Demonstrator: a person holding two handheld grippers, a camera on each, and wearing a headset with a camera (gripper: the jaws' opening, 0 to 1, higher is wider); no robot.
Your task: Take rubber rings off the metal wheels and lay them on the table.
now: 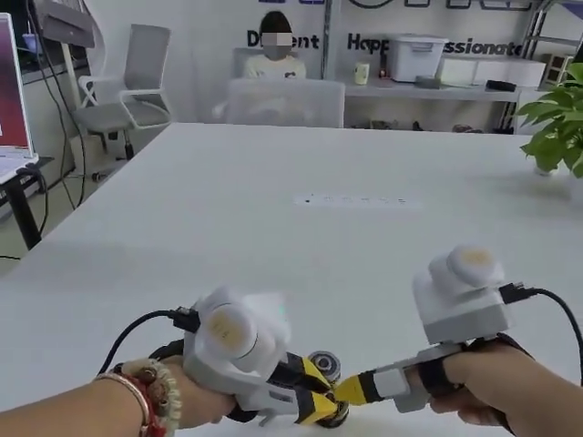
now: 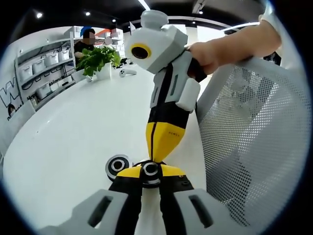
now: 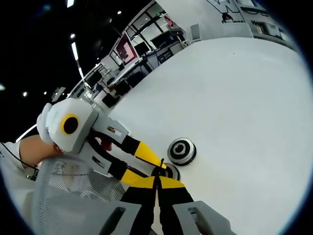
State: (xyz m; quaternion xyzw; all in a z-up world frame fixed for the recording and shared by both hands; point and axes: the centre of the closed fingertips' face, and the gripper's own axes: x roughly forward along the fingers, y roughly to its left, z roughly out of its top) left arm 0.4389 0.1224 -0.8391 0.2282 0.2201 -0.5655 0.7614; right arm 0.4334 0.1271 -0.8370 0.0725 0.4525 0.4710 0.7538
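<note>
White table, grey chairs, shelving

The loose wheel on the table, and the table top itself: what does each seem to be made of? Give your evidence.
Loose wheel: silvery, glinting inner rings look like metal; the matt black outer band looks like rubber. Table: smooth white, faint sheen, probably laminate or painted board; the look cannot settle it.

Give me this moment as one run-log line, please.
left claw: shut on held wheel | right claw: shut, tips at that wheel | loose wheel: flat on table beside them
</note>
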